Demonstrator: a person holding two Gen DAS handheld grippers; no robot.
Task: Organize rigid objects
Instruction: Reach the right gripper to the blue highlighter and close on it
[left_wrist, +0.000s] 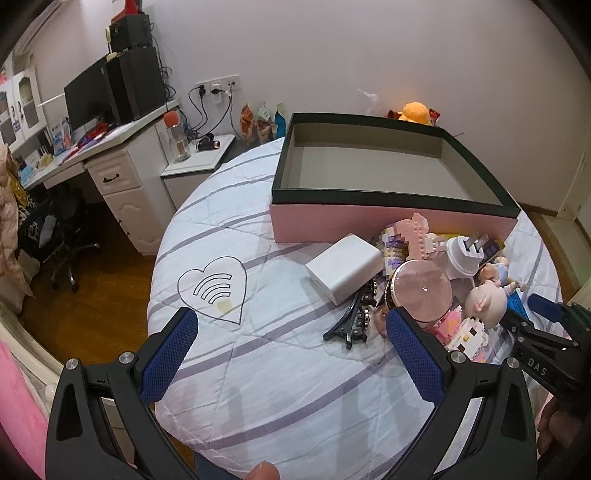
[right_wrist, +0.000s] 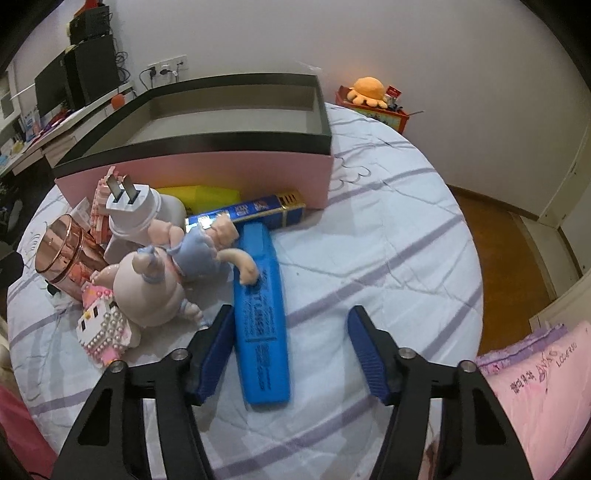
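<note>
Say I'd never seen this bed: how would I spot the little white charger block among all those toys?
Start at the big pink box with the black rim on the striped bedspread, then look at the pile of toys in front of it. At the pile's left edge lies the white charger block, next to a black hair clip. It is the only plain, smooth white cuboid among the pink brick models.

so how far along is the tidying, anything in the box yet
Nothing looks done: the box shows only its bare floor. In hand: the right gripper is open around the blue marker, its left finger beside it, the other clear, so no grip yet. The left gripper is open over bare bedcover. Left: the white charger, plug, doll, pink jar and brick toys.
</note>
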